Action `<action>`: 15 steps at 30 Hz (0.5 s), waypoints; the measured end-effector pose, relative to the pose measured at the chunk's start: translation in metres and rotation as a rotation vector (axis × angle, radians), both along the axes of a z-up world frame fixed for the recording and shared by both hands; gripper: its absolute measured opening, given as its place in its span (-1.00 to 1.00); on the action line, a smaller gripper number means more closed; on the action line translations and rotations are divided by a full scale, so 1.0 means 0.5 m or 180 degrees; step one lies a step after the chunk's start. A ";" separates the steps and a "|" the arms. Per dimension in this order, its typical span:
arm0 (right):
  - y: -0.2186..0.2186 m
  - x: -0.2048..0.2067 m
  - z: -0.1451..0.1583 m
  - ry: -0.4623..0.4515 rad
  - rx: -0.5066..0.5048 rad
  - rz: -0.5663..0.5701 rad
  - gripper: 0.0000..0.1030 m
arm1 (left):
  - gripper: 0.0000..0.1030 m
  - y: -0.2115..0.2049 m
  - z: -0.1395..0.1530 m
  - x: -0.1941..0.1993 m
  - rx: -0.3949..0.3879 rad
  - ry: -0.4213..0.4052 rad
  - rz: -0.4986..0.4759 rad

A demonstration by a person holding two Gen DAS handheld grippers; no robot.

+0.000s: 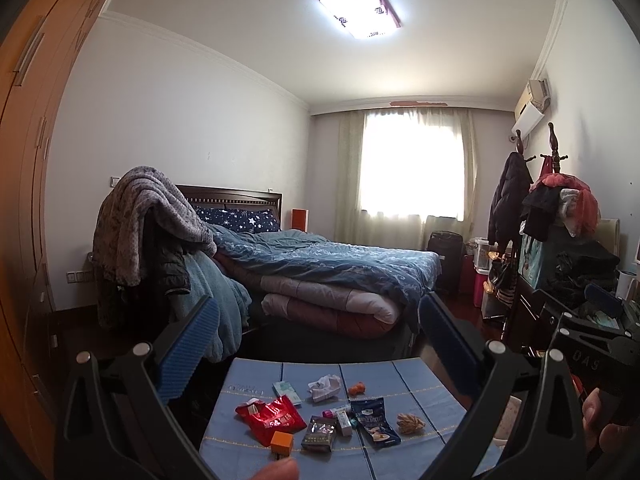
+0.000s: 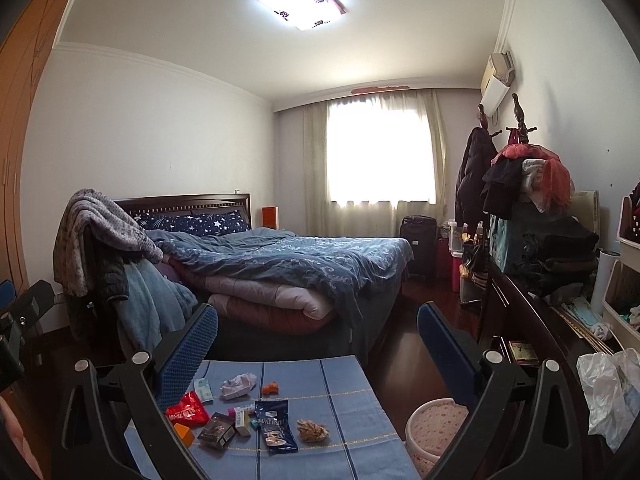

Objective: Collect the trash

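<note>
Trash lies scattered on a blue-clothed table point(image 1: 400, 376) point(image 2: 340, 376): a red wrapper point(image 1: 272, 416) point(image 2: 187, 410), a dark blue biscuit bag point(image 1: 374, 420) point(image 2: 274, 424), a crumpled white paper point(image 1: 325, 387) point(image 2: 239, 385), a brown dark packet point(image 1: 319, 434) point(image 2: 217, 431), an orange box point(image 1: 281, 443) and a tan crumpled lump point(image 1: 410, 423) point(image 2: 312, 430). My left gripper point(image 1: 316, 344) hangs open above the table, nothing between its blue pads. My right gripper point(image 2: 316, 344) is also open and empty, above the table's right part. A pink dotted bin point(image 2: 434, 428) stands right of the table.
A bed point(image 2: 280, 264) heaped with blue quilts fills the room behind the table. A chair draped with blankets point(image 1: 148, 232) is at left, a wardrobe point(image 1: 28, 160) further left. A cluttered dresser point(image 2: 552, 280) and coat stands line the right wall; a white plastic bag point(image 2: 608, 392) lies there.
</note>
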State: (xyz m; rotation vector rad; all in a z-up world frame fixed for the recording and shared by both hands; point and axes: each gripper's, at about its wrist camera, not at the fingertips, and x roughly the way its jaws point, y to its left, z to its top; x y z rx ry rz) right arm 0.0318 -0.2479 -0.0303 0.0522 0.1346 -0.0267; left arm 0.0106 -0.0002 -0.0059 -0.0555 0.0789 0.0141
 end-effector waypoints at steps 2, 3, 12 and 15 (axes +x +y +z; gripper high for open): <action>0.002 0.004 -0.001 0.0014 -0.0003 0.0005 0.93 | 0.93 0.000 -0.001 0.003 -0.0005 0.0014 0.0006; 0.002 0.006 -0.001 0.0019 -0.0004 0.0007 0.93 | 0.93 -0.002 -0.001 0.004 -0.0009 0.0021 0.0008; 0.004 0.015 -0.007 0.0066 -0.0003 0.0030 0.93 | 0.93 0.005 -0.001 0.015 -0.0006 0.0062 0.0007; 0.007 0.018 -0.006 0.0084 -0.0007 0.0028 0.93 | 0.93 0.004 -0.003 0.018 -0.0009 0.0077 0.0014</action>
